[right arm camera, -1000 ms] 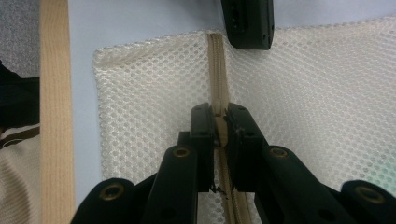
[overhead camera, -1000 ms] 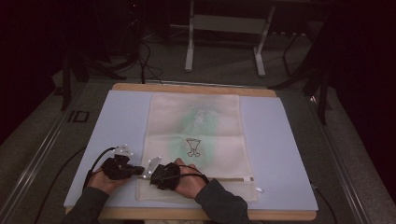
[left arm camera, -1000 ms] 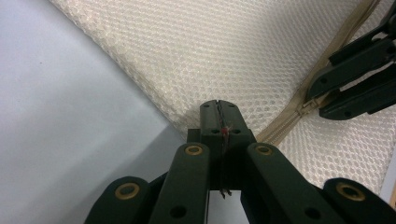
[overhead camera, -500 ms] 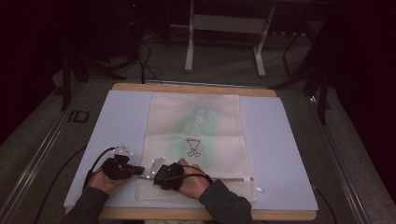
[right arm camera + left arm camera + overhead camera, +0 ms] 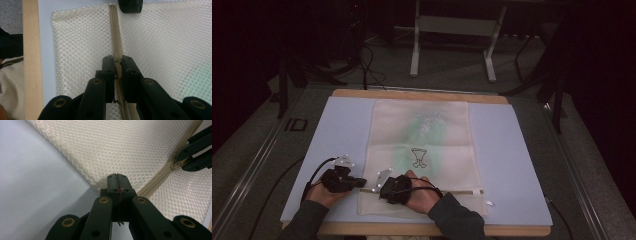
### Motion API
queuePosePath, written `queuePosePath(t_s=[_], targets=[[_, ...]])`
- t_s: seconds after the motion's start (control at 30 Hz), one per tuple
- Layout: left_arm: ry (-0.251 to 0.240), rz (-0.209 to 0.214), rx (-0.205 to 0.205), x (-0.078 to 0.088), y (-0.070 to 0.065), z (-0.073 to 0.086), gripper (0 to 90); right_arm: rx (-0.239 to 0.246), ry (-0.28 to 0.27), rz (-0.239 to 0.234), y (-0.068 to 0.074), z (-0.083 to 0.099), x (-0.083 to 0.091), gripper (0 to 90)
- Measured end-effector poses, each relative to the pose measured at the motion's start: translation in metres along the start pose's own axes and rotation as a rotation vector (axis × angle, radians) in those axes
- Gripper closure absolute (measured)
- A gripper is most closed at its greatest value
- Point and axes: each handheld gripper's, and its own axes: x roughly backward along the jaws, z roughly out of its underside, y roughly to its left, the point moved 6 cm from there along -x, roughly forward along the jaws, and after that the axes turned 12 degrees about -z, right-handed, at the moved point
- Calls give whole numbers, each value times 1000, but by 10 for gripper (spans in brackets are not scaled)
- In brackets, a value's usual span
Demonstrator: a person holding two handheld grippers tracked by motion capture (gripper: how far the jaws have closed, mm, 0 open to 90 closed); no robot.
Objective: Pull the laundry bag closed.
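A cream mesh bag (image 5: 419,150) with a green item inside and a small black print lies flat on a blue mat (image 5: 507,155). Its zipper (image 5: 115,30) runs along the near end. In the high view my left gripper (image 5: 361,183) sits at the bag's near left edge. Its jaws (image 5: 117,180) are shut on the bag's edge where the zipper ends. My right gripper (image 5: 381,189) points left along the zipper, just right of the left one. It is shut on the zipper pull (image 5: 118,68). The right gripper's jaws also appear in the left gripper view (image 5: 193,152).
The mat lies on a wooden board (image 5: 422,93) on a grey table. A metal stand (image 5: 452,35) is on the floor beyond the far edge. Black cables (image 5: 314,175) trail off the mat to the left. A beige strap (image 5: 31,62) lies beside the bag.
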Motion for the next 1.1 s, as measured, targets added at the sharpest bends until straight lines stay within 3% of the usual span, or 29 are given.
queuePosePath(t_s=[1.1], targets=[[1, 1, 0, 0, 0, 0, 900, -18, 24, 9, 0, 21, 15, 820]])
